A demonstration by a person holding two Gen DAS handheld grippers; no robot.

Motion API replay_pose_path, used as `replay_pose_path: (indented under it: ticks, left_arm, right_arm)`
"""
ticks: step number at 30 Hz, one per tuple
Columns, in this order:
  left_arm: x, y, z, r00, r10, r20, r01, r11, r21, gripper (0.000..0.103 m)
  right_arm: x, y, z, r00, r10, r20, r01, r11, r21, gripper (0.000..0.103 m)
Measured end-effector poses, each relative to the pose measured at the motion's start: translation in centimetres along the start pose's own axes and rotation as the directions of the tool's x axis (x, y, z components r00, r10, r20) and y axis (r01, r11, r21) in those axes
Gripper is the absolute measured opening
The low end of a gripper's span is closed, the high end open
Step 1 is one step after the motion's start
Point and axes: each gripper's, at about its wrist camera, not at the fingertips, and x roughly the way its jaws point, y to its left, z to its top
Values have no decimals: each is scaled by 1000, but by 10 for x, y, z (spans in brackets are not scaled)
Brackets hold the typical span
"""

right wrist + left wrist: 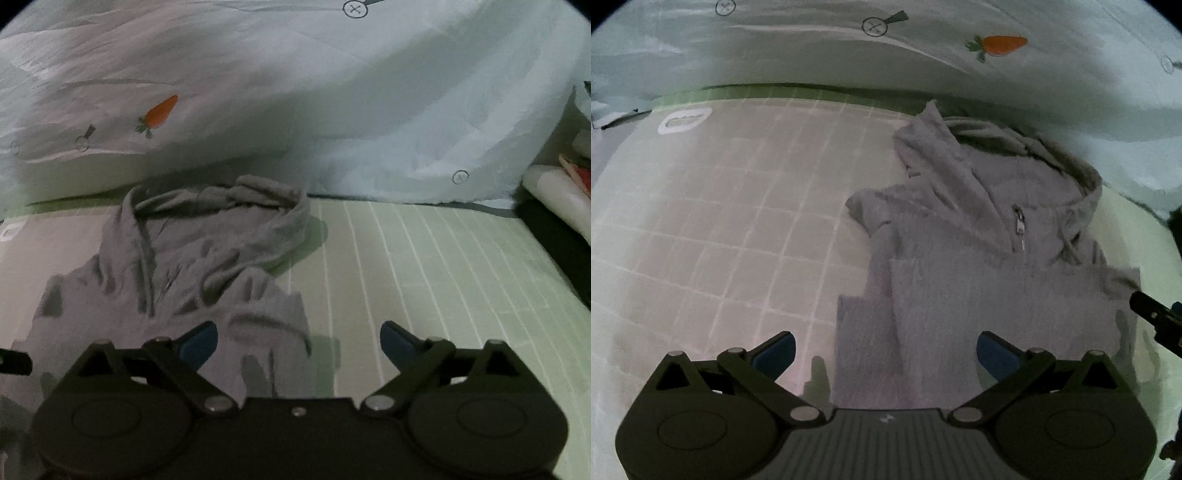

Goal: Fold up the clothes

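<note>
Lying spread on a gridded mat (738, 221), a grey hoodie (979, 258) is seen with its hood (236, 199) rumpled at the far end and its zip pull (1019, 221) facing up. Part of the hoodie, perhaps a sleeve, appears to be laid over the body on the side nearer the mat's grey half, so a partly folded state is suggested; whether the fold is being built up or the hoodie is merely lying loosely cannot be settled, since the same lie would fit a sleeve just turned in or a hoodie only dropped there.

The left gripper (884, 349) is held just above the near hem of the hoodie with its jaws wide apart and nothing between them. The right gripper (299, 341) is held at the hoodie's other near corner, equally wide apart and empty, with one blue pad (199, 341) over the cloth and the other over the green mat. A tip of the right gripper is also seen at the edge of the left wrist view.

If a fold is to be made, a clean pinch on a single edge of cloth would be called for at each corner, with both sides lifted evenly.

Beyond the hoodie, a pale quilt (369, 110) printed with a carrot (160, 110) is heaped against the mat's far edge. Beside the mat's green half, pale bundles (554, 192) are stacked.
</note>
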Motion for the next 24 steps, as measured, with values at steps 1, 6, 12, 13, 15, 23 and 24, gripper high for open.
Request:
replay_pose_path:
  ticks: [1, 6, 12, 13, 15, 23, 24]
  left_arm:
    - [2, 0, 4, 1000, 0, 3, 0, 1000, -1, 102]
    - [21, -4, 41, 999, 29, 32, -29, 999, 26, 101]
    - [48, -14, 110, 990, 36, 135, -43, 998, 51, 102]
    - [55, -17, 124, 988, 38, 153, -46, 998, 51, 102]
    - [70, -22, 151, 981, 41, 188, -51, 997, 51, 102]
    - [145, -41, 203, 985, 121, 121, -129, 990, 55, 102]
    - [152, -41, 203, 977, 181, 117, -190, 979, 71, 102]
  right_arm:
    - [6, -1, 4, 1000, -2, 2, 2, 1000, 1, 96]
    - [41, -6, 29, 1000, -9, 10, 8, 1000, 18, 97]
    - [88, -13, 61, 999, -31, 21, 31, 999, 18, 99]
    - [97, -15, 66, 999, -36, 22, 36, 999, 14, 99]
    - [115, -17, 77, 999, -46, 26, 46, 999, 8, 99]
    - [168, -30, 95, 984, -172, -39, 171, 985, -34, 99]
    - [167, -35, 93, 984, -176, -42, 175, 984, -17, 99]
